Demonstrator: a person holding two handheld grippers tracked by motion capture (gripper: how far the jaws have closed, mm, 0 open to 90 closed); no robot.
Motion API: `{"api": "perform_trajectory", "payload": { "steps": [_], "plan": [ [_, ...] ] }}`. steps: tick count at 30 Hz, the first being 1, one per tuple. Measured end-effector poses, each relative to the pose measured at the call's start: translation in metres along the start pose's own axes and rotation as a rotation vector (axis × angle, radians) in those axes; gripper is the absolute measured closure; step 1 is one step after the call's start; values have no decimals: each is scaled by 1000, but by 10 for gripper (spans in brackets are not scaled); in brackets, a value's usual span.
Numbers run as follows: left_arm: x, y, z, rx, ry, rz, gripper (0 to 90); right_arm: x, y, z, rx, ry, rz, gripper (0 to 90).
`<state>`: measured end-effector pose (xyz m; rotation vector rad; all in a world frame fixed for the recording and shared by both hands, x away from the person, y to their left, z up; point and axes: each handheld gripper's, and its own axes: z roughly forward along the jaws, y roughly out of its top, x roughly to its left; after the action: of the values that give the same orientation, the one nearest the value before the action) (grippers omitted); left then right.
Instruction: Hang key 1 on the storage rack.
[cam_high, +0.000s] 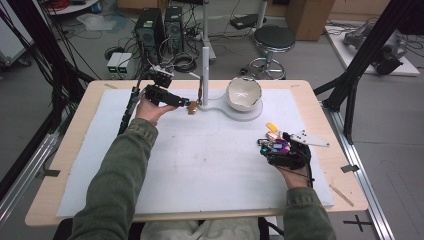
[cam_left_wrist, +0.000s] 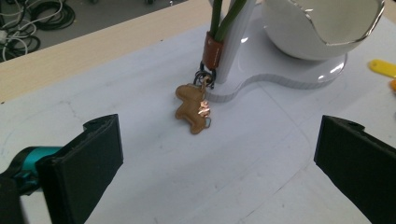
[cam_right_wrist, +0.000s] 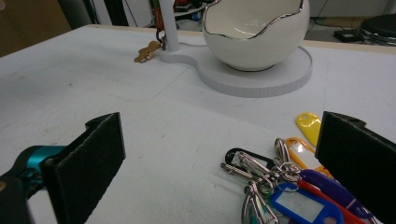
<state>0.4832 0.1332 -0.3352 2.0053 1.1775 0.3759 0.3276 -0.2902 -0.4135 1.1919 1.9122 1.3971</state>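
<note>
- Wooden tabletop (cam_high: 70, 145) under a white mat (cam_high: 210, 160).
- Grey floor (cam_high: 380, 115) strewn with cables (cam_high: 182, 62).
- Two computer towers (cam_high: 159, 31), a black stool (cam_high: 273, 40), a cardboard box (cam_high: 310, 17).

Bowl (cam_high: 244, 93) on stand base (cam_high: 248, 114), table rear; charm (cam_high: 192, 107) left of base; key bunch (cam_high: 276, 145) front right.

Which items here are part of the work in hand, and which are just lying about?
In the job:
- left tool, open, aimed at the brown charm hanging by the white stand
- right tool, open, over the bunch of key tags

Lying about:
- white bowl
- stool
- computer towers
</note>
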Motion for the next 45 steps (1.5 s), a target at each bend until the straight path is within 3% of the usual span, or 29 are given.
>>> {"api": "perform_trajectory", "payload": {
  "steps": [11, 22, 35, 45],
  "plan": [
    [9, -20, -10, -12, 27, -46, 16, 0, 0, 0, -1, 2, 0, 7],
    [23, -37, -21, -16, 48, -65, 16, 1, 0, 0, 4, -2, -2, 7],
    [22, -53, -36, -22, 73, -36, 16, 0, 0, 0, 1, -9, -4, 7],
    [29, -74, -47, -42, 90, -52, 16, 0, 0, 1, 2, -15, -2, 7]
  ]
}}
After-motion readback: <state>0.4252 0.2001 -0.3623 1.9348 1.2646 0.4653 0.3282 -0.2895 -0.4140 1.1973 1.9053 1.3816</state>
